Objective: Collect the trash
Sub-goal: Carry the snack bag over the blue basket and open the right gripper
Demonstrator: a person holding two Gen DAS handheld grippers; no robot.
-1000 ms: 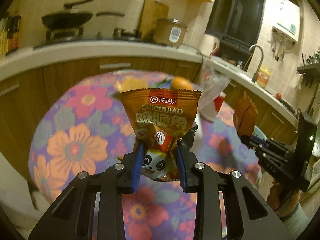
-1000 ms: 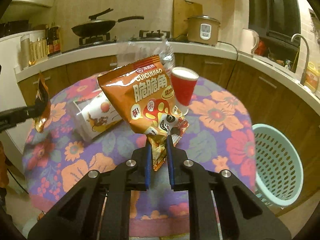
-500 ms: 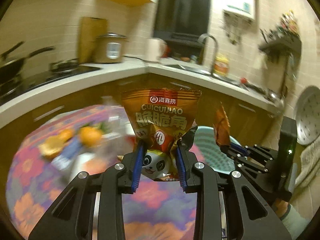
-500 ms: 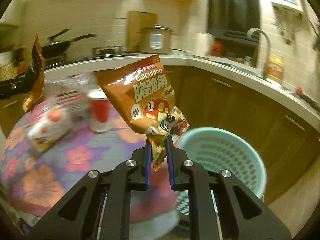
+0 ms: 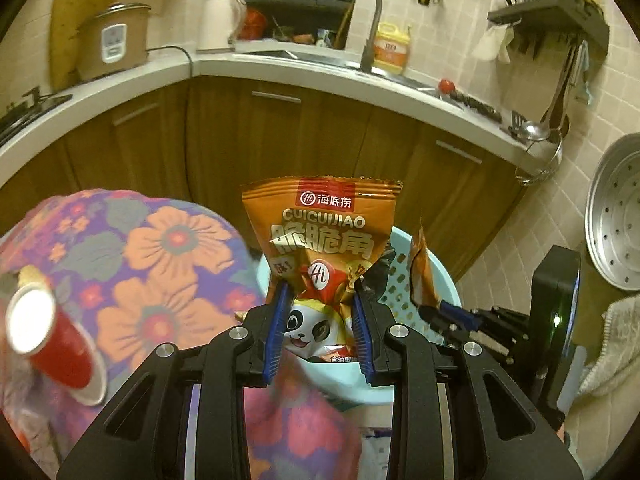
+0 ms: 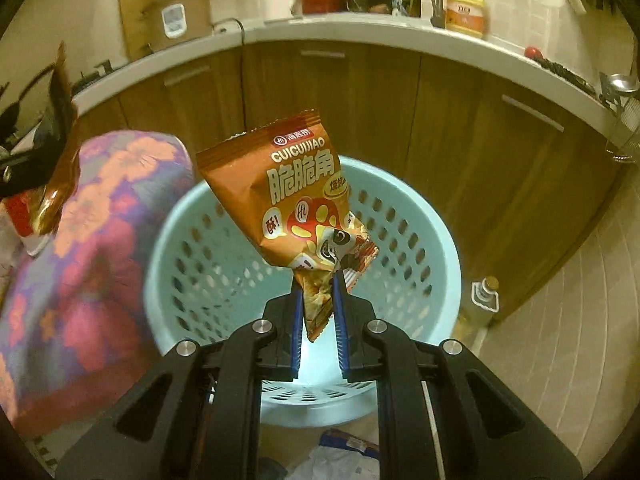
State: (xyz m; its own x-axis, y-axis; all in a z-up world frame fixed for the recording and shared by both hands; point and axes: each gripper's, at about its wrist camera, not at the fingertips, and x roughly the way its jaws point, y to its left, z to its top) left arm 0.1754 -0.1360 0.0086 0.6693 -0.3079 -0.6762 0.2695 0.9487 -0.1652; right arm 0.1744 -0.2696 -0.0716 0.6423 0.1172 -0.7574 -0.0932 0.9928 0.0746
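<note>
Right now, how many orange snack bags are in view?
2. One snack bag is clamped in the left gripper beside the table; the other snack bag is clamped in the right gripper over the blue basket. Others may be hidden.

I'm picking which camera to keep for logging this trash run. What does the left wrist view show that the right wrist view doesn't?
Only the left wrist view: the left gripper clamped on its snack bag, the open top of the red cup, the wall shelf.
Only the right wrist view: the right gripper pinching its own snack bag, the basket's empty inside.
Both: the blue basket, the floral tablecloth, the rice cooker.
</note>
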